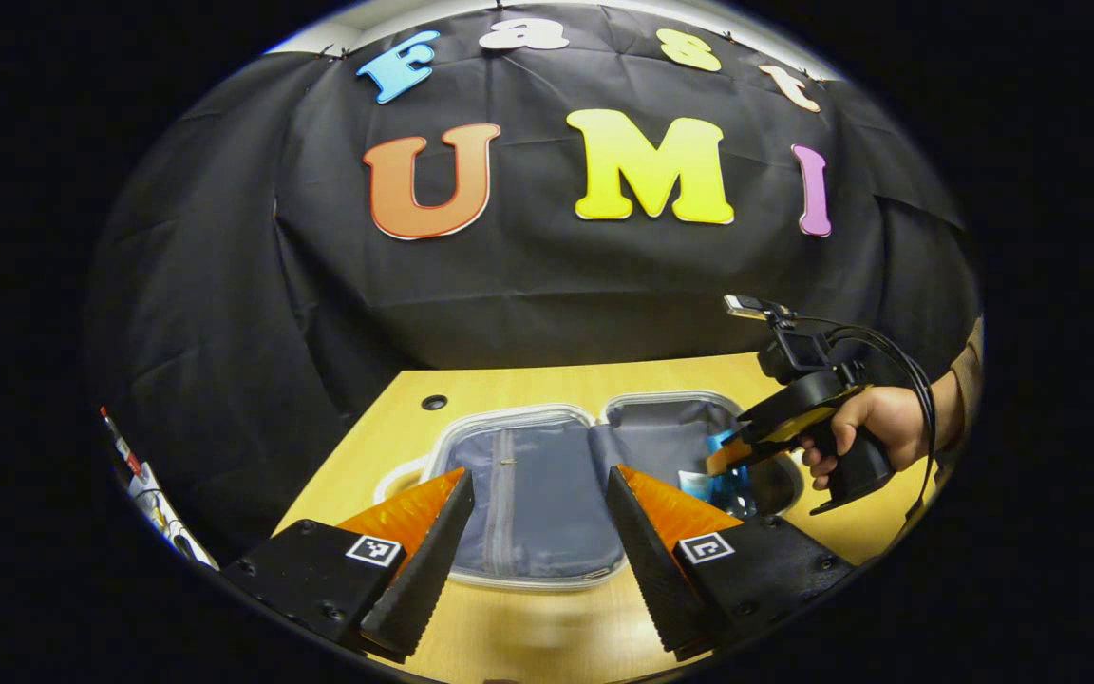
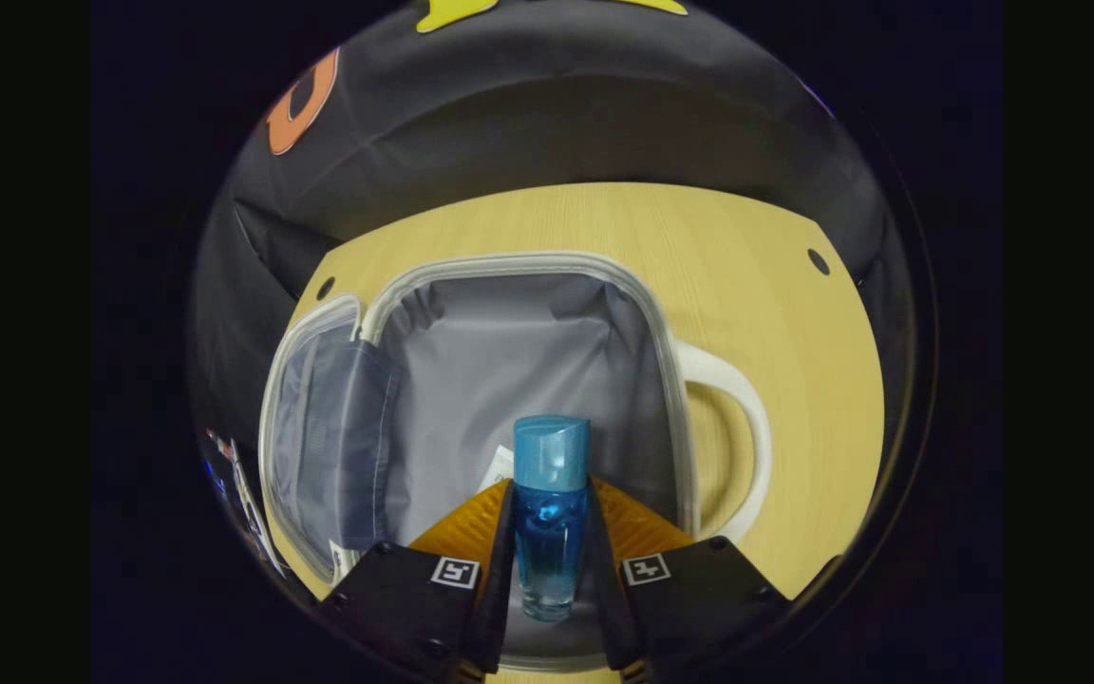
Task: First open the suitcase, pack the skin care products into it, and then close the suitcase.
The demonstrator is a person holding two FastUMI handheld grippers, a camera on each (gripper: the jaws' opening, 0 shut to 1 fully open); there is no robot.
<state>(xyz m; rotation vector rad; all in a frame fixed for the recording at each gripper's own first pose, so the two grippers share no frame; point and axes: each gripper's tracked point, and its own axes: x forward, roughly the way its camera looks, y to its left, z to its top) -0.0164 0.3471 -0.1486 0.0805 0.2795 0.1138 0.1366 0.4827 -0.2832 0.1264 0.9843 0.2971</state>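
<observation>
Jaws of right gripper [image 2: 552,532] clamp blue bottle [image 2: 549,513] over open suitcase [image 2: 518,380].

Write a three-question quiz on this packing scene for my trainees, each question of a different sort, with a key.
1. True or false: the suitcase lies open on the table.
2. What do the right tongs grip? A) a sponge B) a blue bottle C) a zip
3. Fill in: the left tongs are ____, with nothing between them.

Key: 1 true. 2 B; the bottle is held over the grey-lined half by the white handle. 3 open.
</observation>
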